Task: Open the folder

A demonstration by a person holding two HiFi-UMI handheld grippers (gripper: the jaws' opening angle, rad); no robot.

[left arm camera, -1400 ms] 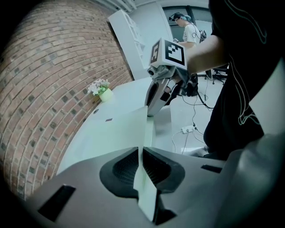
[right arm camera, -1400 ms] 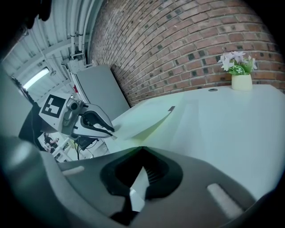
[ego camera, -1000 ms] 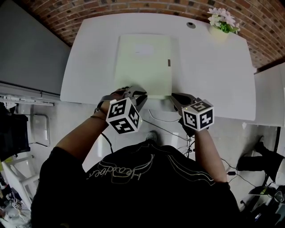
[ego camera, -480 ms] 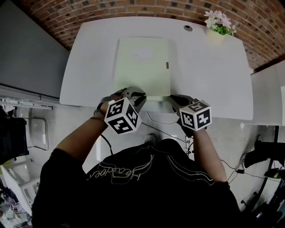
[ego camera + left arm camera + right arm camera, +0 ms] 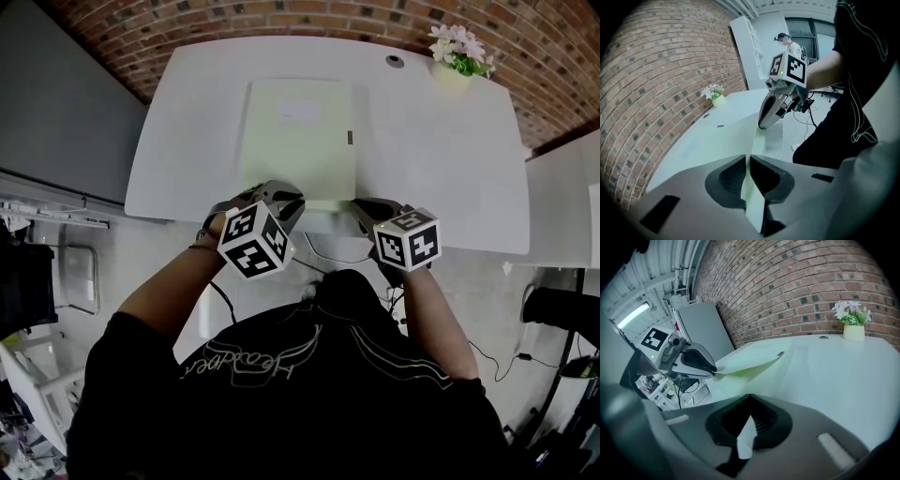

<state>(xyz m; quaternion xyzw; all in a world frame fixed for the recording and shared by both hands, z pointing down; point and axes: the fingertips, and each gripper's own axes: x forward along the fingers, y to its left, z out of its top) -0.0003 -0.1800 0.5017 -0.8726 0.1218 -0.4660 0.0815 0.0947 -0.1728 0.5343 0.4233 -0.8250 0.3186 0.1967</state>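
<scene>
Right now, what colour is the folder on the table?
The folder is pale green, best seen in the head view.

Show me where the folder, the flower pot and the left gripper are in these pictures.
folder (image 5: 300,131), head view, middle of its front cover.
flower pot (image 5: 452,73), head view, pale side under the blooms.
left gripper (image 5: 747,161), left gripper view, midway between its fingertips.

— Colours here?
— A pale green flat card folder (image 5: 300,141) on a plain white table (image 5: 441,150).
— And behind?
— A red-brown brick wall (image 5: 234,19) with pale mortar lines, and pink-white flowers (image 5: 457,39) in a cream pot (image 5: 452,77).
</scene>
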